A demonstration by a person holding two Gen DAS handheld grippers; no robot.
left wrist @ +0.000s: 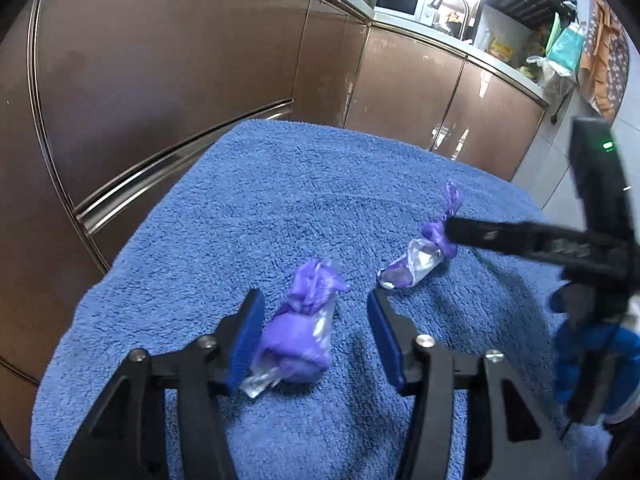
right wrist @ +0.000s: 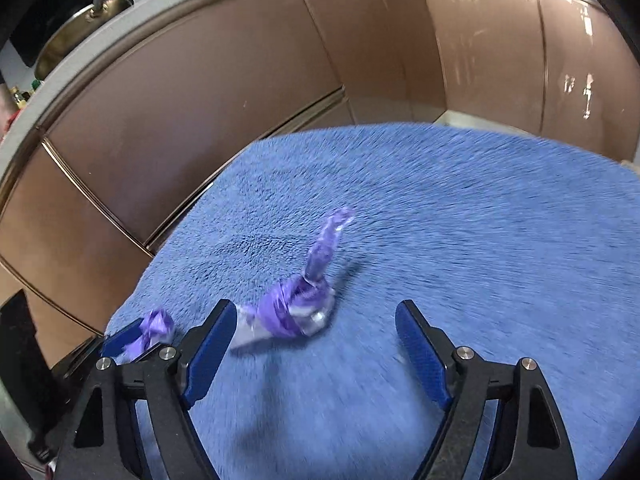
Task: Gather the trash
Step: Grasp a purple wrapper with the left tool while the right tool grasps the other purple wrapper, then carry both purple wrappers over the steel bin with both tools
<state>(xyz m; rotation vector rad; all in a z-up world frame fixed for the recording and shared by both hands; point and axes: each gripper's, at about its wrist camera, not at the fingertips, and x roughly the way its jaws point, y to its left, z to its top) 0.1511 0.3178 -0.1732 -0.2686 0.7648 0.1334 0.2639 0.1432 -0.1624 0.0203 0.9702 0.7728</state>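
1. Two pieces of trash, both purple-and-clear crumpled wrappers, lie on a blue towel point(left wrist: 248, 200) spread over a raised surface.
2. Near wrapper point(left wrist: 298, 332): bunched purple plastic with a clear tail, lying on the towel between the fingers of the left gripper point(left wrist: 316, 304). It sits just beside, possibly touching, that gripper's left blue pad point(left wrist: 248, 340); a gap shows between it and the other pad.
3. Left gripper: fingers spread wide, nothing pinched.
4. Far wrapper point(left wrist: 424, 256): twisted purple band around a clear, silvery middle, one twisted end standing up off the towel. In the right wrist view it point(right wrist: 292, 312) lies between the fingers of the right gripper point(right wrist: 316, 312), close to the left pad point(right wrist: 212, 344) and well apart from the right one.
5. Right gripper point(left wrist: 452, 228): fingers spread wide, holding nothing; seen from the left wrist camera, its black fingertip is at the wrapper's purple band. Contact cannot be told. The right wrist view is motion-blurred.
6. Brown glossy cabinet doors point(left wrist: 160, 80) stand behind the towel.
7. White microwave point(left wrist: 400, 0) on the counter, far back.
8. Round metal sink point(right wrist: 80, 28) set in the counter, upper left of the right wrist view.
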